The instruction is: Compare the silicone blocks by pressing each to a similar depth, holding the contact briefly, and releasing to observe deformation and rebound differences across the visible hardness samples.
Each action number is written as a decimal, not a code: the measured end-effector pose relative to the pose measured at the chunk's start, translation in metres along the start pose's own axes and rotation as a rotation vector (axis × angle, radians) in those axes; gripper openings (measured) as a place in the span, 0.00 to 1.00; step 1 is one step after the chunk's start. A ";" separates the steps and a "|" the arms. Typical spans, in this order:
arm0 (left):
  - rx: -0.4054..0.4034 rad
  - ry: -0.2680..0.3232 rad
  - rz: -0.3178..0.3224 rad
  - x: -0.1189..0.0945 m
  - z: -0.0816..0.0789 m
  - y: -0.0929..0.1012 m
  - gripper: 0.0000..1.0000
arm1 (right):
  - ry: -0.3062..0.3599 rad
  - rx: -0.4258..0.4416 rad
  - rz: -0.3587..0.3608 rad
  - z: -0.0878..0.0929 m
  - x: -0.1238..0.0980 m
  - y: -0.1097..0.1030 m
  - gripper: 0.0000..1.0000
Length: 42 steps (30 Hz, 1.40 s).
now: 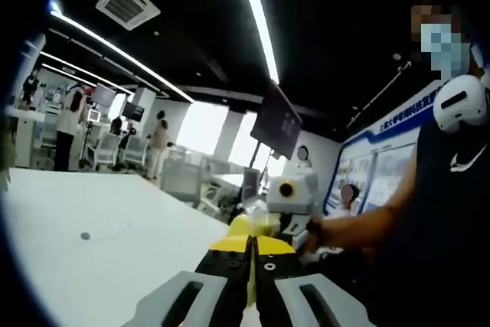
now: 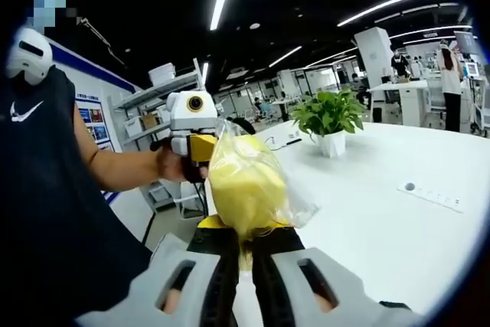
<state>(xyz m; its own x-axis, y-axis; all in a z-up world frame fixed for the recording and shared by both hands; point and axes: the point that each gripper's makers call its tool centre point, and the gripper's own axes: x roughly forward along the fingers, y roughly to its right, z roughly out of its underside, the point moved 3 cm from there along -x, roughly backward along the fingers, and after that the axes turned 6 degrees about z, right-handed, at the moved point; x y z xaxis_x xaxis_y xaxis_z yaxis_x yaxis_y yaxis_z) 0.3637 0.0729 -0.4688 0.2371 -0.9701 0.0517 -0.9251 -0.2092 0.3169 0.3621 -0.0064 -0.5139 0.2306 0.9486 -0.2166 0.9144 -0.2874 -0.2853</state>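
A clear plastic bag (image 2: 249, 181) holding a yellow silicone block hangs in the air between both grippers. My right gripper (image 2: 245, 241) is shut on the bag's lower end. My left gripper (image 2: 204, 148), held by a hand, comes in from the left, and its yellow tips touch the bag's upper edge. In the left gripper view, the left gripper (image 1: 251, 243) has its jaws pressed together with a thin pale strip of film between them. Just beyond it are the bag (image 1: 256, 223) and the right gripper (image 1: 285, 216).
A white table (image 2: 383, 220) stretches to the right, with a potted plant (image 2: 331, 116) and a flush socket strip (image 2: 432, 195) on it. The same table (image 1: 99, 243) lies to the left in the left gripper view. The person's arm (image 2: 115, 166) and body stand close by.
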 end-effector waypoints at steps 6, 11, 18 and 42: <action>0.076 -0.019 -0.001 0.001 0.001 0.003 0.01 | 0.002 -0.015 -0.004 0.000 -0.001 0.000 0.00; 0.074 -0.002 -0.027 0.000 -0.001 -0.001 0.07 | 0.001 -0.020 0.005 -0.002 -0.002 0.000 0.00; 0.025 -0.010 -0.013 0.002 0.000 0.005 0.00 | 0.002 -0.022 0.010 -0.002 -0.001 -0.002 0.00; 0.013 0.003 -0.035 -0.002 -0.007 0.019 0.00 | 0.019 -0.035 0.013 -0.008 -0.005 -0.017 0.00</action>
<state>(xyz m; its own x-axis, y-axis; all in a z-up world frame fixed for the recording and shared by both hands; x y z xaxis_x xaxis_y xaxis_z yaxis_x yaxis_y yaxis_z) 0.3479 0.0714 -0.4564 0.2707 -0.9617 0.0438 -0.9199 -0.2450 0.3062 0.3484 -0.0053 -0.5006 0.2489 0.9472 -0.2020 0.9222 -0.2955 -0.2493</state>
